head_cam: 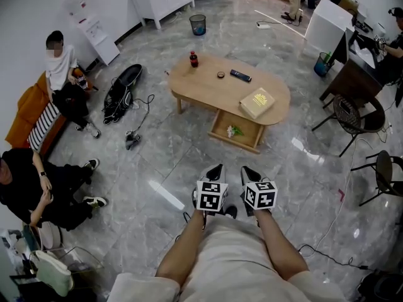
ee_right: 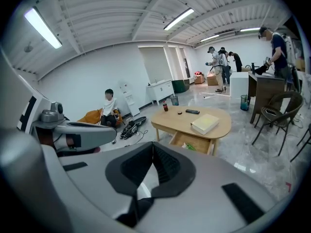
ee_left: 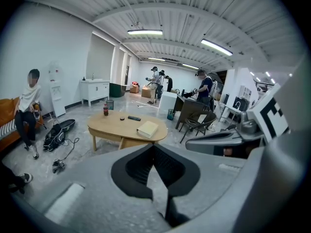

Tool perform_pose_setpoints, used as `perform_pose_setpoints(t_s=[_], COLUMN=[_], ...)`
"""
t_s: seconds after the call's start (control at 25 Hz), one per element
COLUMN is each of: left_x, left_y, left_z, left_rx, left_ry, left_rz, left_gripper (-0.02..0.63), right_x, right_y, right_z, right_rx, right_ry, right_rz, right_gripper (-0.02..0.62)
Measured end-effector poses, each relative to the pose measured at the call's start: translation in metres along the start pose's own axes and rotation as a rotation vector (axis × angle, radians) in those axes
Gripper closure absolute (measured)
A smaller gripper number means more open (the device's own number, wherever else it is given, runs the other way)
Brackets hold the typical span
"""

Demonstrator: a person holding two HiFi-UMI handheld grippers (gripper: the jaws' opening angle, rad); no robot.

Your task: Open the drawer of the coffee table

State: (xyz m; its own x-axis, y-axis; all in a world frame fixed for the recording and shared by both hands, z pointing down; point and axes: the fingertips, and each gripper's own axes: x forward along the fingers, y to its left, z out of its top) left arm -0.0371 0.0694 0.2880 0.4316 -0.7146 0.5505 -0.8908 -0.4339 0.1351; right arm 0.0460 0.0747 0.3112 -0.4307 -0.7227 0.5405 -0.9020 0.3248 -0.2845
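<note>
The drawer (head_cam: pixel 238 131) of the coffee table (head_cam: pixel 201 83) stands pulled out from the near long side of the oval top, at twelve o'clock from the two grippers and well apart from them; a small white and green thing lies in it, too small to tell. On the tabletop, a yellowish book (head_cam: pixel 257 102) sits just above the drawer at the four o'clock end, a dark remote (head_cam: pixel 240 75) and a small round thing (head_cam: pixel 221 75) lie near the middle, and a red-capped bottle (head_cam: pixel 194 59) stands upright at ten o'clock. The left gripper (head_cam: pixel 216 168) and right gripper (head_cam: pixel 247 170) hang side by side over the marble floor (head_cam: pixel 157 162), both pointing at the table, each with its jaws pressed together on nothing. A mesh bin (head_cam: pixel 198 24) stands beyond the table at twelve o'clock, and two people (head_cam: pixel 63 74) sit at nine o'clock.
</note>
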Motion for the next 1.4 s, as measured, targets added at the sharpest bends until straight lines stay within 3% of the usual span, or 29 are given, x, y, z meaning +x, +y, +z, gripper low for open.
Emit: perform_pose_setpoints(t_s=[1.4], left_x=[0.000], left_y=[0.002], left_z=[-0.007], left_rx=[-0.039], left_ry=[-0.011], left_rz=[0.010], left_gripper=[0.595], right_x=[0.002], right_y=[-0.011], right_z=[-0.013], right_rx=[0.011], right_ry=[0.036], right_rz=[-0.013], right_gripper=[0.580])
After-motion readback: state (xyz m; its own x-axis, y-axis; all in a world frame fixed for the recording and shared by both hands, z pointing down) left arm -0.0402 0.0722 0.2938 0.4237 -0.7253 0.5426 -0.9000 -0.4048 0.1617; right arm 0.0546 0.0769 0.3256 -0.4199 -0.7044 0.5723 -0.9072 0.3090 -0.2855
